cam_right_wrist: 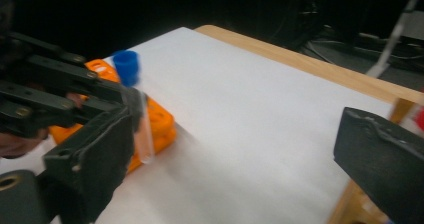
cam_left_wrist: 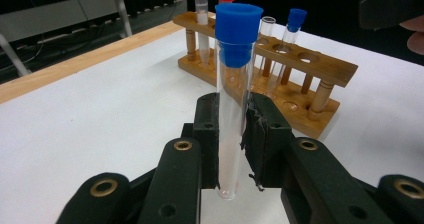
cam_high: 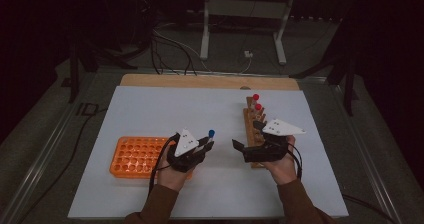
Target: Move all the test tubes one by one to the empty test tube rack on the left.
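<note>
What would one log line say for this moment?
left gripper: shut on blue-capped tube | right gripper: open, empty | wooden rack: beyond
</note>
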`<state>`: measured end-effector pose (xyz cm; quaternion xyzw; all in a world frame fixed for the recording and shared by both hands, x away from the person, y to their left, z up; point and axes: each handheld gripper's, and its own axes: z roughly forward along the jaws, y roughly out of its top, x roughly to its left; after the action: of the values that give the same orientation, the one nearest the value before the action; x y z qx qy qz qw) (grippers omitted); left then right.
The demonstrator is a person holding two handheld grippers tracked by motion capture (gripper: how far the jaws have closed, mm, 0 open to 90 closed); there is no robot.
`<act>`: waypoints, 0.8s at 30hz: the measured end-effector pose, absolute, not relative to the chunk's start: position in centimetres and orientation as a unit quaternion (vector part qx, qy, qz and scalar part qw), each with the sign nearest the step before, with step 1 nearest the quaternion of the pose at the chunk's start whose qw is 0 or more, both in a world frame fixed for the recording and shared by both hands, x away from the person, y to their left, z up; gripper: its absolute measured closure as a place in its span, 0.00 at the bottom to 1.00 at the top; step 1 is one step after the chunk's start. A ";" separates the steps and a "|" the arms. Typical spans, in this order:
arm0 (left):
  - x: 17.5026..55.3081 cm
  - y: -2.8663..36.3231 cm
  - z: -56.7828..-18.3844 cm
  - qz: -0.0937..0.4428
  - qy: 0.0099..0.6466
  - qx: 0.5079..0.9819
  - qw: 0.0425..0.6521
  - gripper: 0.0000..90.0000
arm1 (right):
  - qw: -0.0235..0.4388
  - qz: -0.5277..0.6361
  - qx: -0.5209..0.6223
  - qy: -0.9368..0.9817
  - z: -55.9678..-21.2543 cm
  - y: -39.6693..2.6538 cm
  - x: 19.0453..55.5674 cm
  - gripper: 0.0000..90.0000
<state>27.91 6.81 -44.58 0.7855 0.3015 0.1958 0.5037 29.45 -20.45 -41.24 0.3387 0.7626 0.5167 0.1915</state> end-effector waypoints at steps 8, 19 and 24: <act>27.8 7.9 -44.4 0.195 0.308 0.782 0.505 0.85 | 0.210 0.514 0.348 0.755 -41.3 -22.2 29.3 0.00; 27.5 9.8 -44.7 0.188 0.324 0.778 0.504 0.85 | 0.226 0.513 0.381 0.736 -41.7 -25.4 29.2 0.00; 27.3 10.7 -44.6 0.183 0.332 0.773 0.508 0.85 | 0.225 0.510 0.388 0.734 -42.1 -26.0 29.1 0.00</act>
<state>27.32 10.66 -44.64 0.7735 0.3321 0.1833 0.5078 29.10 -26.02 -42.12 0.3877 0.7339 0.5102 0.2254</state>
